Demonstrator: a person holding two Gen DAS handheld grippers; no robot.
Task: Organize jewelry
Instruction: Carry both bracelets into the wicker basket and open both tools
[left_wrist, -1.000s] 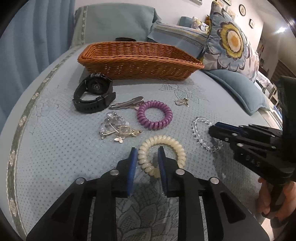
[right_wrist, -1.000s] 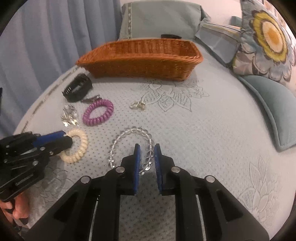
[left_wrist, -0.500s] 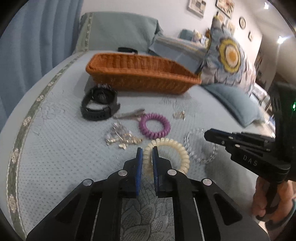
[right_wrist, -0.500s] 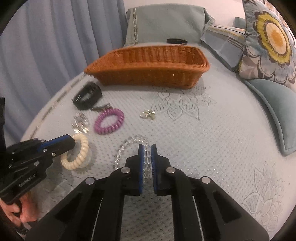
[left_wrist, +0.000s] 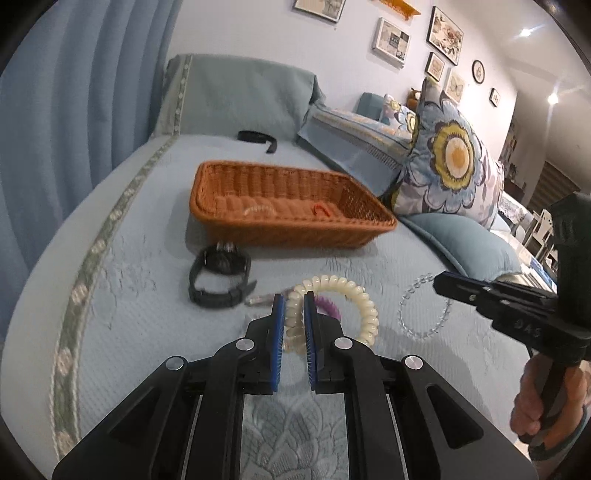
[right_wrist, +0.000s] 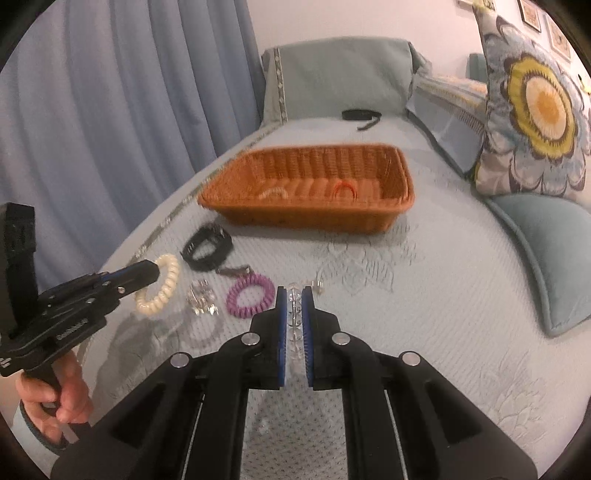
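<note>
My left gripper (left_wrist: 293, 299) is shut on a cream spiral hair tie (left_wrist: 354, 291) and holds it above the bed; the tie also shows in the right wrist view (right_wrist: 162, 286). My right gripper (right_wrist: 294, 295) is shut on a clear bead bracelet (right_wrist: 294, 314), which hangs from it in the left wrist view (left_wrist: 421, 317). The wicker basket (left_wrist: 295, 225) stands ahead and holds a pale band (right_wrist: 273, 192) and an orange band (right_wrist: 343, 187). On the bed lie a black watch (right_wrist: 207, 248), a purple spiral tie (right_wrist: 251, 295), a silver brooch cluster (right_wrist: 201, 297) and a hair clip (right_wrist: 234, 272).
A small gold charm (right_wrist: 317, 285) lies just past my right fingertips. A black strap (right_wrist: 360, 115) lies behind the basket. Floral and blue cushions (right_wrist: 535, 122) line the right side. Blue curtains (right_wrist: 110, 110) hang on the left.
Both grippers closed on their pieces and lifted them off the bed. Both views now sit higher and show the inside of the basket.
</note>
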